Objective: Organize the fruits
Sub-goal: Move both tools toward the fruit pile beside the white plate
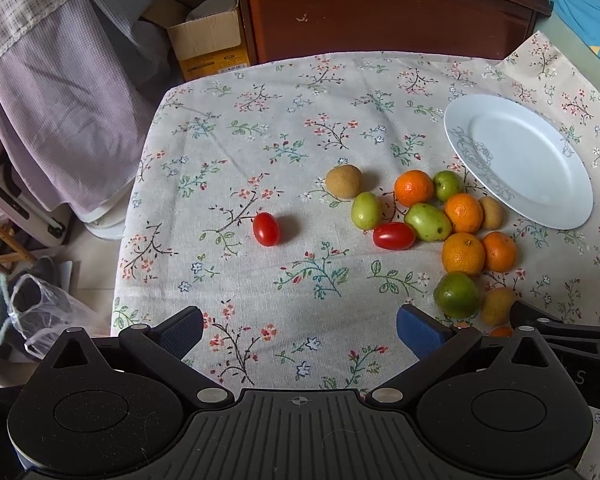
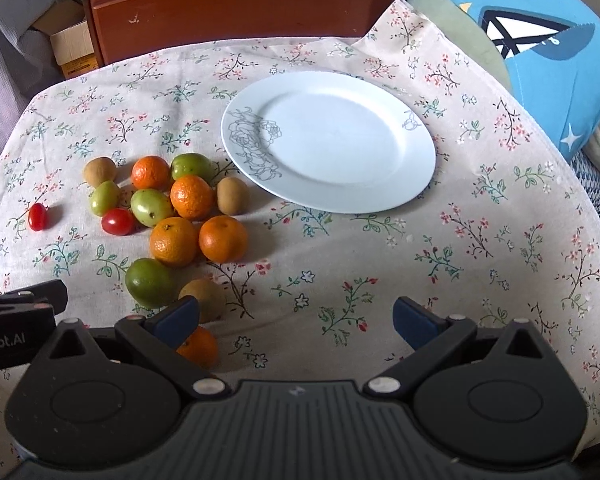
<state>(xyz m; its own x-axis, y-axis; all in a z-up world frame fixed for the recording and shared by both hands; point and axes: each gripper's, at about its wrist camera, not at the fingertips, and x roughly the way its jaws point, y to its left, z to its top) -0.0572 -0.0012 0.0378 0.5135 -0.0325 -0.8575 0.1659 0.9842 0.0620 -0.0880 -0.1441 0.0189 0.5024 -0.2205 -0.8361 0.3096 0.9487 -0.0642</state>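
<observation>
No fruit is gripped yet: both the left gripper [image 1: 298, 332] and right gripper [image 2: 296, 322] hold fingers apart; next, I judge, grasp a mandarin [image 2: 223, 239] for the empty plate [image 2: 420, 168].

The left hand-held gripper [image 1: 298, 330] is matt black plastic, with two round housings flanking a ribbed grey centre panel stamped with a small crosshair mark. Angled black link arms, pinned with silver rivets, carry blue textured pads [image 1: 418, 332] at the fingertips. The right hand-held gripper [image 2: 296, 318] has the same black body, ribbed panel, silver rivets and blue pads [image 2: 414, 320]. White lettering ending "obot.AI" runs along one gripper's black flank.
</observation>
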